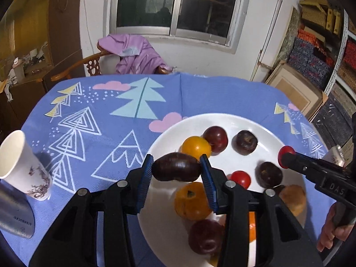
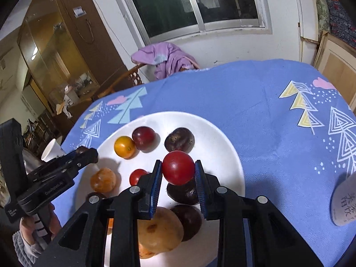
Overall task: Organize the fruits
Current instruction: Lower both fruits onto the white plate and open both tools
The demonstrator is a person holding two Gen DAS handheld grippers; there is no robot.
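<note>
A white plate (image 1: 278, 133) (image 2: 224, 142) on the blue tablecloth holds several fruits: dark plums, yellow-orange ones and a small red tomato (image 1: 241, 179) (image 2: 137, 176). My left gripper (image 1: 176, 170) is shut on an oblong dark purple fruit (image 1: 176, 170), held above the plate's left rim. My right gripper (image 2: 178, 169) is shut on a red tomato (image 2: 178, 168) over the plate's middle. In the left wrist view that red tomato (image 1: 286, 152) shows at the tip of the right gripper (image 1: 287, 159). In the right wrist view the left gripper (image 2: 85, 152) hangs at the plate's left edge.
A white paper cup (image 1: 24, 166) (image 2: 52, 151) and a metal tumbler (image 1: 15, 218) stand left of the plate. Another printed cup (image 2: 344, 204) stands at the right. A chair with a lilac garment (image 1: 138, 54) is behind the table. A hand (image 1: 331, 231) grips the right tool.
</note>
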